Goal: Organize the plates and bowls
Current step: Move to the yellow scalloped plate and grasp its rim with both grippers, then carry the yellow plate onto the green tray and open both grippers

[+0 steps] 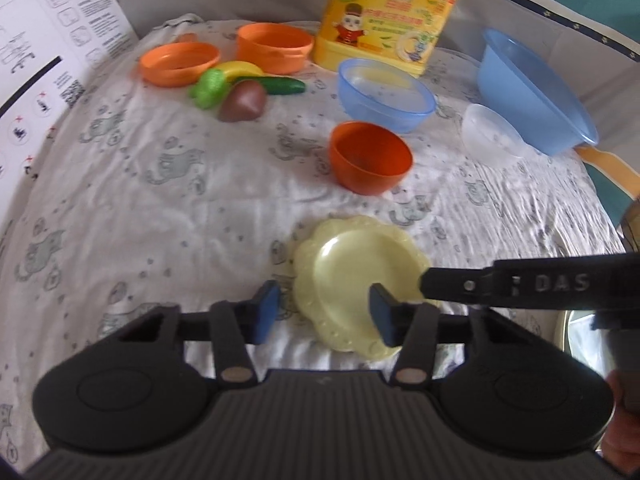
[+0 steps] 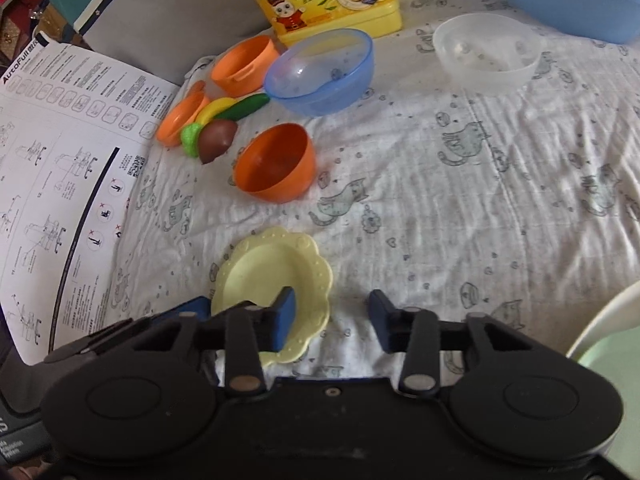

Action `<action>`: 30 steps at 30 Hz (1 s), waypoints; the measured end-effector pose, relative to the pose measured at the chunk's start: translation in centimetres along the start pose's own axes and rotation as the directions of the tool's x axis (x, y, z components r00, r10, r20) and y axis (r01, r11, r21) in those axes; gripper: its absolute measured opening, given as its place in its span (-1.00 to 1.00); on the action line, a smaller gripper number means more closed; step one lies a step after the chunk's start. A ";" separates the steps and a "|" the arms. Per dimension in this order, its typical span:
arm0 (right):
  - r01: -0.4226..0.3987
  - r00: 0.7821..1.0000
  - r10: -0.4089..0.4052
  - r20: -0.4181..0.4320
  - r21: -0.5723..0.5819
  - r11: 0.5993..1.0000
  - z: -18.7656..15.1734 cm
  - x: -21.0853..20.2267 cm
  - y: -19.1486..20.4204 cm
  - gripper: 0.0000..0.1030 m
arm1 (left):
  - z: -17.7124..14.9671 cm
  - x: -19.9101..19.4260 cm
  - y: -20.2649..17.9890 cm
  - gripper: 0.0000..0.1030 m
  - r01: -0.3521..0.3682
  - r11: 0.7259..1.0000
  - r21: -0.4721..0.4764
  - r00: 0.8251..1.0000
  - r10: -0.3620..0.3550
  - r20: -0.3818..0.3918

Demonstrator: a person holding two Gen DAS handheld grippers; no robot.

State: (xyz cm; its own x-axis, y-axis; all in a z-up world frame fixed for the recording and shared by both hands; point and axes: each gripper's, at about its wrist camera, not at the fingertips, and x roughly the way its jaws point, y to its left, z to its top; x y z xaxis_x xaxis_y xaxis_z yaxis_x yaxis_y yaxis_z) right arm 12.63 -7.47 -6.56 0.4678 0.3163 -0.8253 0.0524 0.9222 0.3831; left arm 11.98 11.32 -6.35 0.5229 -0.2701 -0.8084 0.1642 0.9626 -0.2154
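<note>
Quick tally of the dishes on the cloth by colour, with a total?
Orange: 3 (bowl, pot, lid)
Blue: 2 (small bowl, big basin)
Clear: 1 (bowl)
Yellow: 1 (plate)
Total: 7

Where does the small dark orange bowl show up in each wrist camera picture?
Left wrist view: orange bowl, right of centre, just beyond the yellow plate.
Right wrist view: orange bowl, left of centre, tipped toward the camera, beyond the same plate.
Shared landmark: the yellow detergent bottle at the back.
</note>
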 end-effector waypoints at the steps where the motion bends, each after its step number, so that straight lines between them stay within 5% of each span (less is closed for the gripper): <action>1: -0.006 1.000 0.006 0.002 -0.004 1.000 0.0 0.1 0.0 -0.39 | 0.0 0.0 0.0 -0.19 0.010 1.000 0.002 1.000 -0.010 -0.001; 3: -0.024 1.000 0.024 -0.007 -0.007 1.000 -0.1 0.3 0.1 -0.62 | -0.1 -0.1 -0.1 -0.24 0.024 1.000 0.002 1.000 -0.024 -0.003; 17: -0.014 1.000 0.014 0.013 -0.036 0.999 0.0 0.9 0.6 -0.62 | -0.5 -0.1 -1.4 -0.24 -0.043 0.998 0.052 0.999 0.043 0.014; 30: -0.008 0.998 0.012 0.069 -0.055 0.998 -1.2 -3.0 0.5 -0.62 | -0.7 -3.2 -3.4 -0.28 -0.043 0.998 0.036 0.999 0.042 0.030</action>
State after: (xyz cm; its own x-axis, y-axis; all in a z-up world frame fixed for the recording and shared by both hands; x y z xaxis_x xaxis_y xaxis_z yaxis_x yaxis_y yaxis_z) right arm 10.18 -7.74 -4.38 0.5283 0.3108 -0.7901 0.0006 0.9305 0.3664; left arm 9.19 8.90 -3.43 0.5544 -0.2297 -0.7999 0.1714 0.9721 -0.1603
